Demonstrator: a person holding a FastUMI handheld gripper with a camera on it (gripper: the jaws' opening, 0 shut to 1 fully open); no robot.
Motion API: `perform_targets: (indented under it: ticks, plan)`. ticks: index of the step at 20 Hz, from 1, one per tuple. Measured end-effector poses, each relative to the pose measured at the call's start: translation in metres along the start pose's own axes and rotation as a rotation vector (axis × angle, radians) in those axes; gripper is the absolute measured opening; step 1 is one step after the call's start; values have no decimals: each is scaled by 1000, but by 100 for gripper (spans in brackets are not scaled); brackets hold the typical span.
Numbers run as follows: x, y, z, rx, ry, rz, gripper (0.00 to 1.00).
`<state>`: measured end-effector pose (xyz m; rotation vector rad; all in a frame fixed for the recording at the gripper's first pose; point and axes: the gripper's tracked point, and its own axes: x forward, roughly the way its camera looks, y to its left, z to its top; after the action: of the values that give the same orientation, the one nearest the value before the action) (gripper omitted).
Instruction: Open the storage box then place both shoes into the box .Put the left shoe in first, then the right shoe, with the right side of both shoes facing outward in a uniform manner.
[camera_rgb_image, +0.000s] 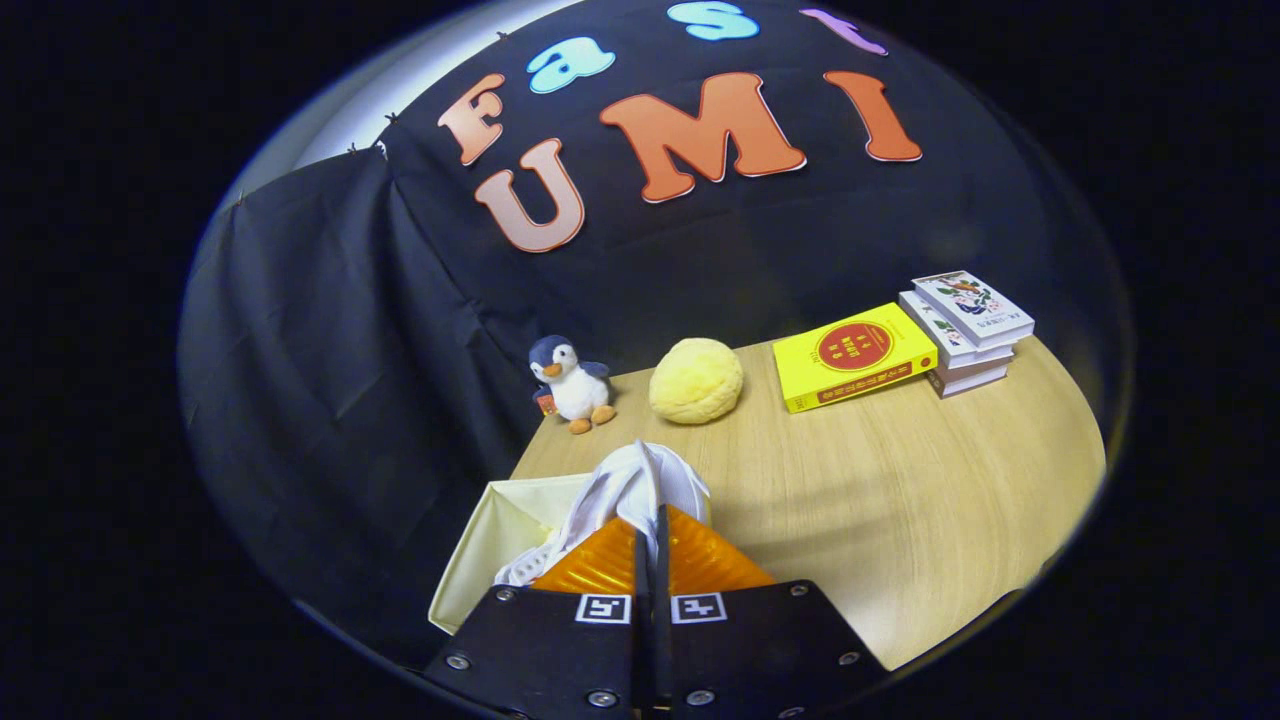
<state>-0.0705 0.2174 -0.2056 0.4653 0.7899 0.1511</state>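
My gripper is shut on a white shoe, pinching a fold of its upper between the two fingers. The shoe hangs from the fingertips, its lower part with laces trailing down to the left of the fingers. Right under it sits the open cream storage box at the table's near left corner, its inner wall showing to the left of the fingers. Much of the shoe and the box's inside is hidden behind the fingers.
A wooden table spreads ahead and right. At its far edge stand a penguin plush, a yellow round cushion, a yellow book and a stack of books. Black cloth walls close in behind and to the left.
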Motion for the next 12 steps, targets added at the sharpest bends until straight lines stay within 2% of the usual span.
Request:
perform_targets:
  ticks: [8,12]
  plan:
    - [33,80,-39,-2,65,41,0]
    - [54,87,-63,-14,88,-10,0]
